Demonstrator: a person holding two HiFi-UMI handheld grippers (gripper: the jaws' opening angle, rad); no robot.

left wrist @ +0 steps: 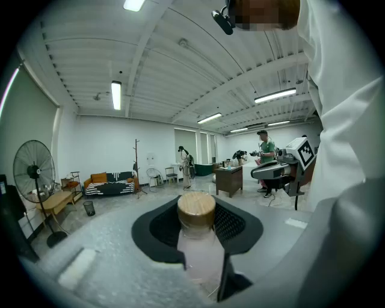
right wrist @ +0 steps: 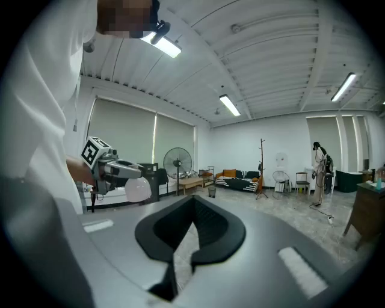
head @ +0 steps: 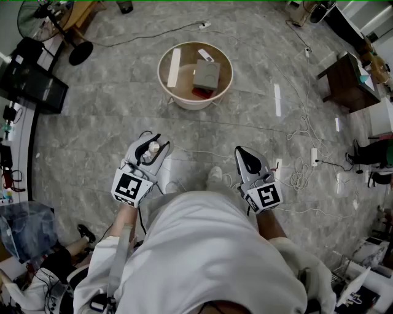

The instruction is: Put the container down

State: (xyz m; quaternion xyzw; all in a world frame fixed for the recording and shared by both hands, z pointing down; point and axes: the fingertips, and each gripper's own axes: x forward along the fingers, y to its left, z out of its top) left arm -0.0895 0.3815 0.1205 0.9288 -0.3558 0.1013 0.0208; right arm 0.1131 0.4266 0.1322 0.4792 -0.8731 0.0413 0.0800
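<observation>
Carrying step: the left claw (head: 153,142) is clamped on the container (left wrist: 198,240), a small translucent bottle with a wooden lid. It is held in the air at the person's left side, so the set-down is not yet done.
Left claw state: the jaws press on the bottle body, and the lid end points away from the hand.
Likely target: the round counter (head: 195,103) stands ahead of both claws and well apart from them. It is judged to be the nearest raised surface.
Counter load: a white strip (head: 174,67) lies at the left and a grey box (head: 207,74) at the right, with bare wood between them.
Right claw state: the right claw (head: 241,151) has its jaws drawn together with nothing between them. It is held at the person's right, apart from the container.
Next move: the container probably has to travel forward to the counter and come down base-first on the bare wood. The jaws should part only once the base rests.
Risk: the bottle is narrow and may tip if it is released while tilted.
Floor: grey marbled tiles (head: 110,122) with loose cables (head: 301,132) at the right.
Room, left: a standing fan (head: 46,18) is here, and the left gripper view shows a sofa (left wrist: 109,183) against the far wall.
Room, right: a dark wooden desk (head: 347,76) is here, and the left gripper view shows other people (left wrist: 264,159) in the background.
</observation>
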